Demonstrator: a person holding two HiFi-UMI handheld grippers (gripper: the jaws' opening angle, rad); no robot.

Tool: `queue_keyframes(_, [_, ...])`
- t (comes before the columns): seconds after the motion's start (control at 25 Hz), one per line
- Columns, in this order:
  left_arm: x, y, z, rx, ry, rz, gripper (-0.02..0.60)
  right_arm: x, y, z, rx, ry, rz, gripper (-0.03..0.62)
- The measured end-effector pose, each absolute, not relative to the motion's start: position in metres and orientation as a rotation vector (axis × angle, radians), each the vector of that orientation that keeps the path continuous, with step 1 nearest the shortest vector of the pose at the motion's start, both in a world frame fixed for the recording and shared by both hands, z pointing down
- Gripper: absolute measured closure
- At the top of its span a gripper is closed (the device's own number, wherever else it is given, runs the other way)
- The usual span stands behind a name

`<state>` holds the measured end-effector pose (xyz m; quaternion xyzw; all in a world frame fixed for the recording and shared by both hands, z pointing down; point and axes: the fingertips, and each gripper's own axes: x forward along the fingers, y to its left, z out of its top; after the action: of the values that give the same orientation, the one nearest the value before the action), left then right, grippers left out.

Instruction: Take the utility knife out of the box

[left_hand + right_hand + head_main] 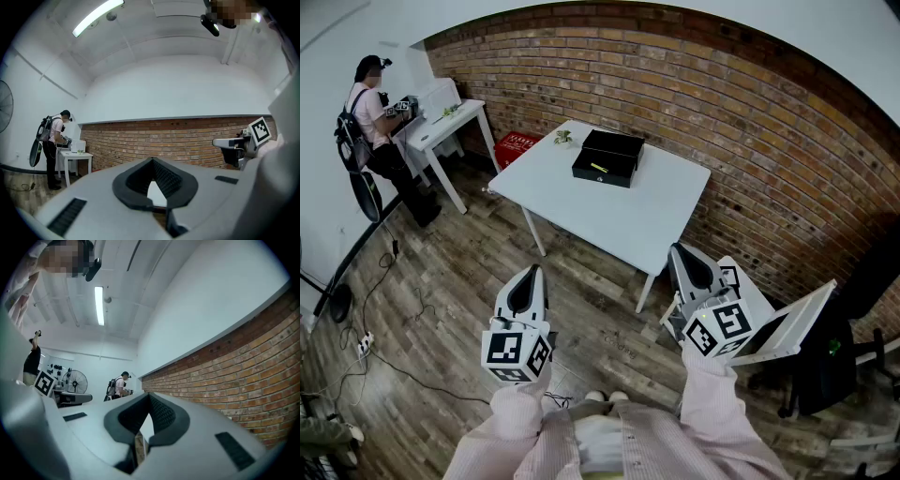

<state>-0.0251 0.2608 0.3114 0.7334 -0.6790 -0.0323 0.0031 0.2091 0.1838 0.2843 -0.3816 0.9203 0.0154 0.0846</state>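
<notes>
Left gripper [529,277] and right gripper [685,255]: jaws closed, nothing held. Black box [614,148] on the table [666,211], well ahead of both; the utility knife [598,169] shows as a yellow streak inside

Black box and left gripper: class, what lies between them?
Head view: from the black box, bare white table, then wooden floor to the left gripper.
</notes>
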Motion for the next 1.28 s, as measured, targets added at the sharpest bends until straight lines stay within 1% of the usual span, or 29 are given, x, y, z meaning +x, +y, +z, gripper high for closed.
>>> queue_keyframes(0.76, [-0.002,0.273,0.328,2.243,-2.142,-0.069,0.589,0.227,0.182,0.309,-1.089,2.782,-0.019,0.589])
queue_keyframes(0.8, [0.0,0.274,0.33,2.24,-2.141,-0.065,0.589,0.228,0.182,0.31,-1.09,2.781,-0.031,0.582])
queue_keyframes(0.92, [0.002,0.278,0.334,2.223,-2.143,-0.057,0.589,0.228,0.183,0.313,-1.084,2.784,-0.059,0.513])
queue_keyframes(1.04, [0.0,0.279,0.337,2.209,-2.149,-0.055,0.589,0.226,0.183,0.315,-1.079,2.793,-0.062,0.496])
queue_keyframes(1.16, [0.003,0.278,0.34,2.198,-2.147,-0.053,0.589,0.226,0.181,0.318,-1.072,2.8,-0.085,0.453])
queue_keyframes(1.28, [0.004,0.276,0.344,2.186,-2.144,-0.043,0.589,0.226,0.178,0.322,-1.068,2.806,-0.1,0.447])
